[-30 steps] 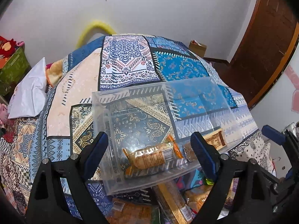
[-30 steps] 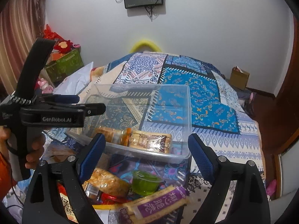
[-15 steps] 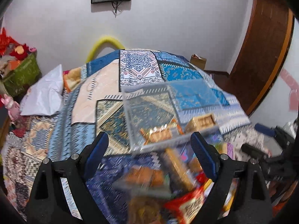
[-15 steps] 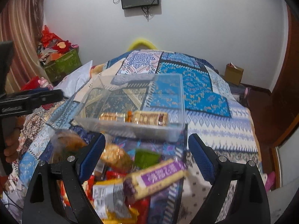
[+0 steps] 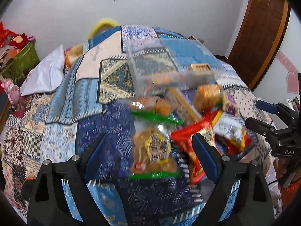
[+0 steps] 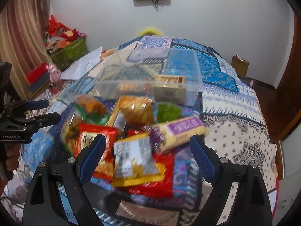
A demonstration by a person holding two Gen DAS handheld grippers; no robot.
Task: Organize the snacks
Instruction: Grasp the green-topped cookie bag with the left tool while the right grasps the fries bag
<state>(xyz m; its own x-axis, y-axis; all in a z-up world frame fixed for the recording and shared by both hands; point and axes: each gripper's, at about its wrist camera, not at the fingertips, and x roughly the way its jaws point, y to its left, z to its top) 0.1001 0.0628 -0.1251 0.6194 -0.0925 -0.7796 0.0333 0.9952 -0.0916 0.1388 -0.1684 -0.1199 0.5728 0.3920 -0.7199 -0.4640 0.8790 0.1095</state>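
Note:
A clear plastic bin (image 6: pixel 150 82) sits on the patterned bed and holds two wrapped snack bars (image 6: pixel 169 86); it also shows in the left wrist view (image 5: pixel 169 71). A pile of loose snacks lies in front of it: a green-edged cookie bag (image 5: pixel 154 148), a red packet (image 5: pixel 193 141), a yellow-edged packet (image 6: pixel 135 160), a purple-labelled bar (image 6: pixel 180 131), a green jelly cup (image 6: pixel 168 112). My left gripper (image 5: pixel 148 156) is open above the cookie bag. My right gripper (image 6: pixel 148 156) is open above the yellow-edged packet. Both are empty.
The patchwork bedspread (image 6: pixel 235 113) covers the bed. A white pillow (image 5: pixel 47 75) lies at the far left. A green box of toys (image 6: pixel 69 50) stands by the curtain. A brown door (image 5: pixel 263 28) is at the right. A small cardboard box (image 6: pixel 239 66) sits on the floor.
Both grippers have pulled back from the bin toward the near edge of the bed. The snack pile now fills the foreground between the fingers. Both stayed open.

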